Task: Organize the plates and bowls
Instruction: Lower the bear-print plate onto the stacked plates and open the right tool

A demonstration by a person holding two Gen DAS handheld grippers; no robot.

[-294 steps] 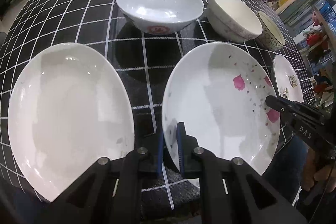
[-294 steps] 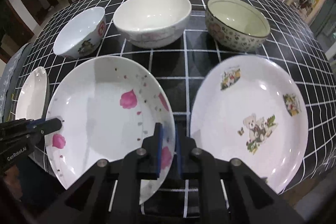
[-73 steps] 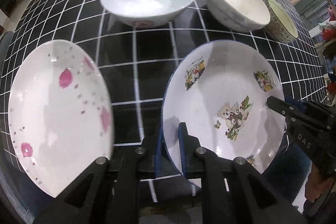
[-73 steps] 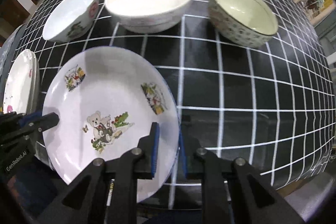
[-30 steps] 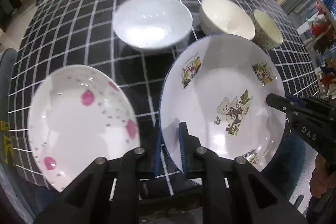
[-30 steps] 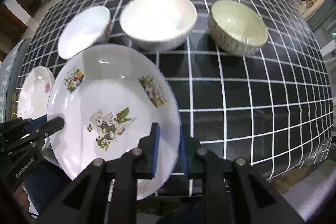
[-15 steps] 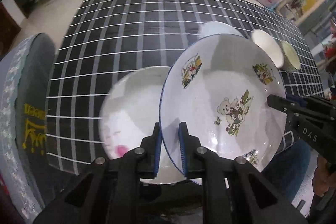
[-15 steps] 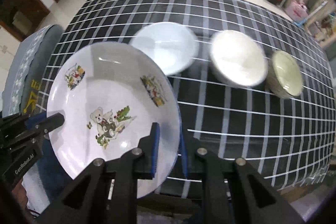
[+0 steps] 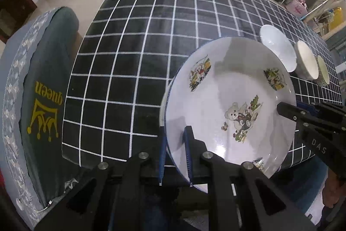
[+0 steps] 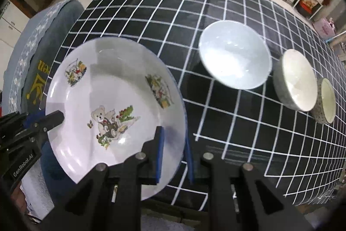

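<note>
from the left wrist view i see my left gripper (image 9: 174, 151) clamped on the near left rim of the teddy bear plate (image 9: 229, 105), one blue pad on the inner face and one behind the rim. the plate sits above the near edge of the black checked table (image 9: 134, 62). a thin white edge shows just behind the plate's left rim, which looks like another plate under it, though i cannot tell for sure. at the plate's right rim the right gripper (image 9: 287, 110) reaches in, its black tip lying on the rim. past the plate, toward the right, three bowls stand in a row: the white bowl (image 9: 277, 50), the cream bowl (image 9: 306, 62) and the patterned bowl (image 9: 323, 70). left of the table is a grey cushion with a yellow crown print (image 9: 43, 114).

from the right wrist view my right gripper (image 10: 174, 149) pinches the plate's (image 10: 103, 88) near right rim between its blue pads, closed tight on it. the left gripper (image 10: 50, 119) holds the opposite rim at the left, so both tools carry the one plate. here the plate hangs over the table's (image 10: 248, 122) near left corner, partly past the edge and over the cushion (image 10: 34, 53). the white bowl (image 10: 234, 57) is just right of the plate, apart from it, with the cream bowl (image 10: 296, 79) and patterned bowl (image 10: 327, 99) further right, touching or nearly so.
</note>
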